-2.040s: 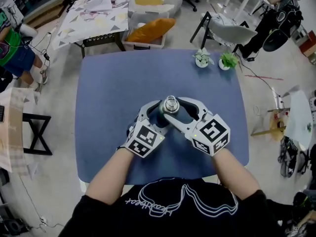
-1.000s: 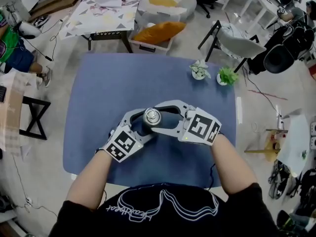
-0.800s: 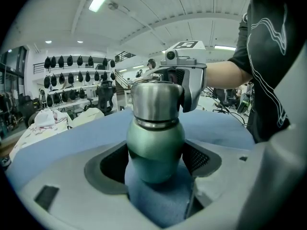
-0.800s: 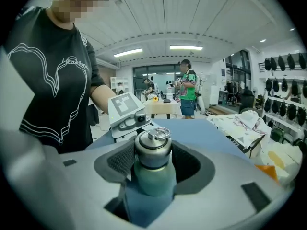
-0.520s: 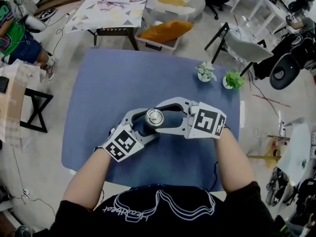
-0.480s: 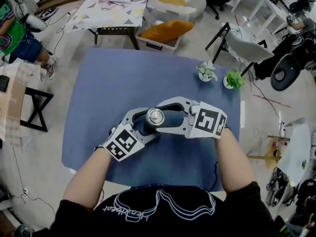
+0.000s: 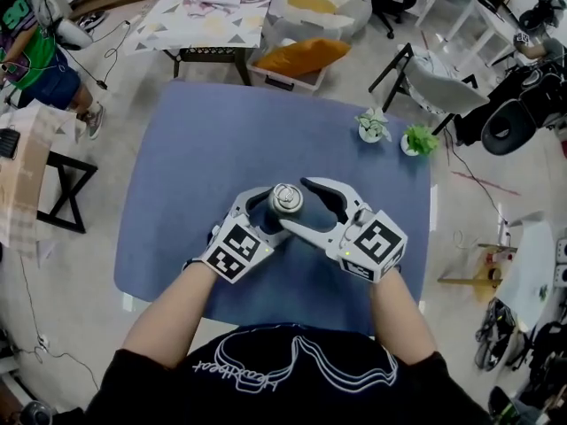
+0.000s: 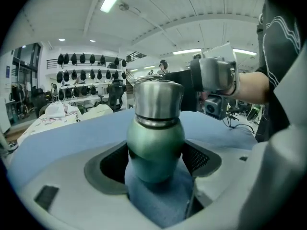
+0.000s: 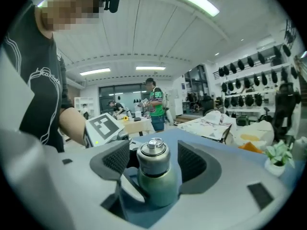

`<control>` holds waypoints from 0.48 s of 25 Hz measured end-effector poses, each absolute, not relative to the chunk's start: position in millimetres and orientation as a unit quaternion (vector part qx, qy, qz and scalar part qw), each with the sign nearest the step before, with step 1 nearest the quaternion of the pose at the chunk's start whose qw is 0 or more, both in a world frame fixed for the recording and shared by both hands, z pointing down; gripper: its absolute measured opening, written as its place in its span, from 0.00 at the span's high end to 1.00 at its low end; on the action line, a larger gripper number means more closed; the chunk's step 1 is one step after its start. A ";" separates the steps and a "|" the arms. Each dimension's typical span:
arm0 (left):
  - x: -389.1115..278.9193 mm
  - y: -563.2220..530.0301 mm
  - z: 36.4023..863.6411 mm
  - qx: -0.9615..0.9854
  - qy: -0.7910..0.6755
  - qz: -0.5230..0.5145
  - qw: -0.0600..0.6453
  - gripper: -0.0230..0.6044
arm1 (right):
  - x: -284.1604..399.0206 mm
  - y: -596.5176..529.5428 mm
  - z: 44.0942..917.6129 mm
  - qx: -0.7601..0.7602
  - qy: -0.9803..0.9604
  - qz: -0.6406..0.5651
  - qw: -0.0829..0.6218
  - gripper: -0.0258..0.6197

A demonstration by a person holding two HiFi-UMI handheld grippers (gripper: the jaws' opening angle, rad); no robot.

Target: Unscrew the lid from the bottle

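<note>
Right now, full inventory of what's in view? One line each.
bottle: one, green body, upright mid table
lid: one, steel, on the bottle
table: one, blue top, under the bottle
potted plants: two, green in white pots, table's far right corner
cushion: one, orange, beyond the table's far edge
chair: one, grey, beyond the far right corner
left claw: one, grey, shut on the bottle's body
right claw: one, grey, jaws just opened, either side of the lid, not touching
</note>
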State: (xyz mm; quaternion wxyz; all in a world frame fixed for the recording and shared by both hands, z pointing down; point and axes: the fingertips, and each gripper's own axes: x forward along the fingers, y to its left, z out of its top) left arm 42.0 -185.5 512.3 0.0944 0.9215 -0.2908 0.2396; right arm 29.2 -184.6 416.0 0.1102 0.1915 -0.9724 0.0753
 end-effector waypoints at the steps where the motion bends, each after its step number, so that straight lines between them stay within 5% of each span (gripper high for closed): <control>1: 41.5 -185.6 512.6 0.918 -0.301 0.240 0.099 0.41 | 29.9 -185.4 415.1 0.211 -0.969 0.074 0.107 0.46; 12: 38.9 -186.2 515.3 0.887 -0.383 0.227 0.123 0.41 | 25.5 -186.0 433.1 0.317 -0.938 0.063 0.128 0.53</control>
